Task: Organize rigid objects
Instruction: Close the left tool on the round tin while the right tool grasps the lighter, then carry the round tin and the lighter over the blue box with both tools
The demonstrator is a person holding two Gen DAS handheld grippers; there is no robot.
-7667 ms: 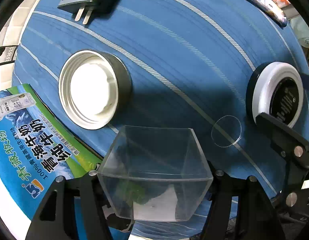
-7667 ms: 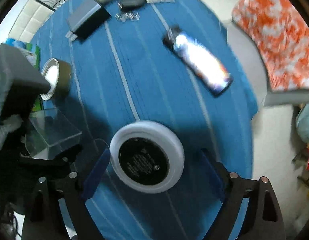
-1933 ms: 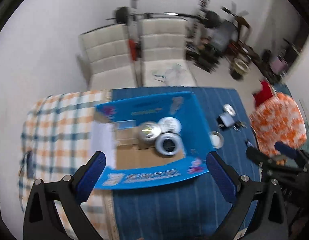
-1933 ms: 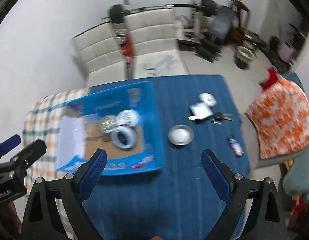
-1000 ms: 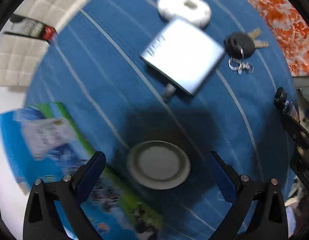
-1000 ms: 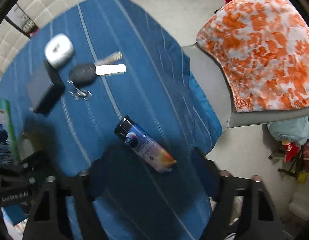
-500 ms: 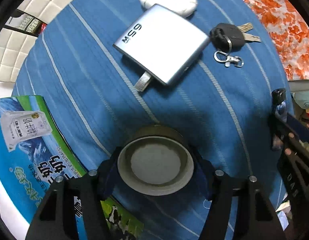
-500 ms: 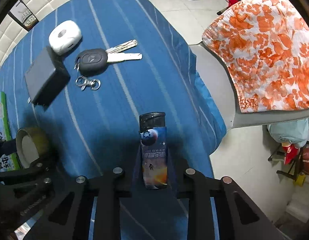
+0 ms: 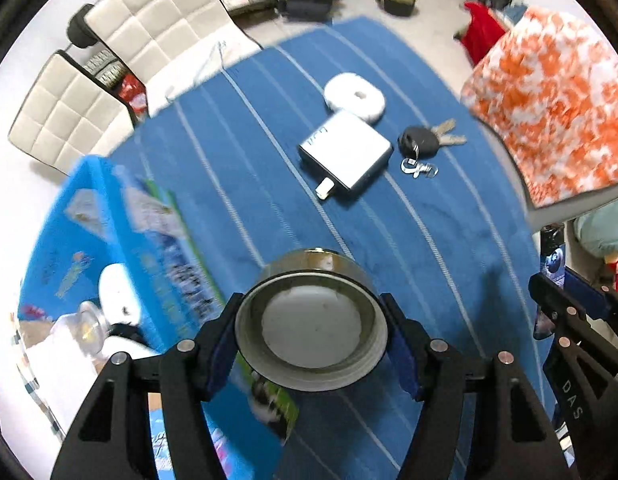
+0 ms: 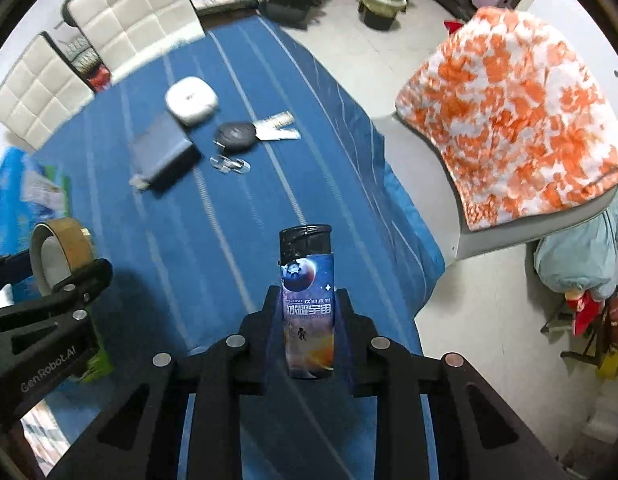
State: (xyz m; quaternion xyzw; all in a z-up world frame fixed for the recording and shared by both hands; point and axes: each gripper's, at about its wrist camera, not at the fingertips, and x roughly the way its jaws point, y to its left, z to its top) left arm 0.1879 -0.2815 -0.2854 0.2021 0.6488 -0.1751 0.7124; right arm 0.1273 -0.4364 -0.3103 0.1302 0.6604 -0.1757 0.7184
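Left wrist view: the left tool (image 9: 311, 330) is clenched on a roll of tape (image 9: 311, 320), its blue pads pressing the roll's sides at 9 and 3 o'clock, the roll held clear above the blue striped counter (image 9: 269, 184). Toward 12 o'clock lie a silver charger (image 9: 345, 156), a white case (image 9: 355, 96) touching its far corner, and a black car key (image 9: 423, 142) just beside it at 3 o'clock. At 9 o'clock sits the blue box (image 9: 109, 216), blurred. At the 3 o'clock edge the right tool appears with its load.

Right wrist view: the right tool (image 10: 307, 320) grasps a lighter (image 10: 307, 300) upright between its pads, black cap toward 12 o'clock, lifted off the counter (image 10: 229, 220). At 9 o'clock the left tool carries the tape roll (image 10: 61, 248).
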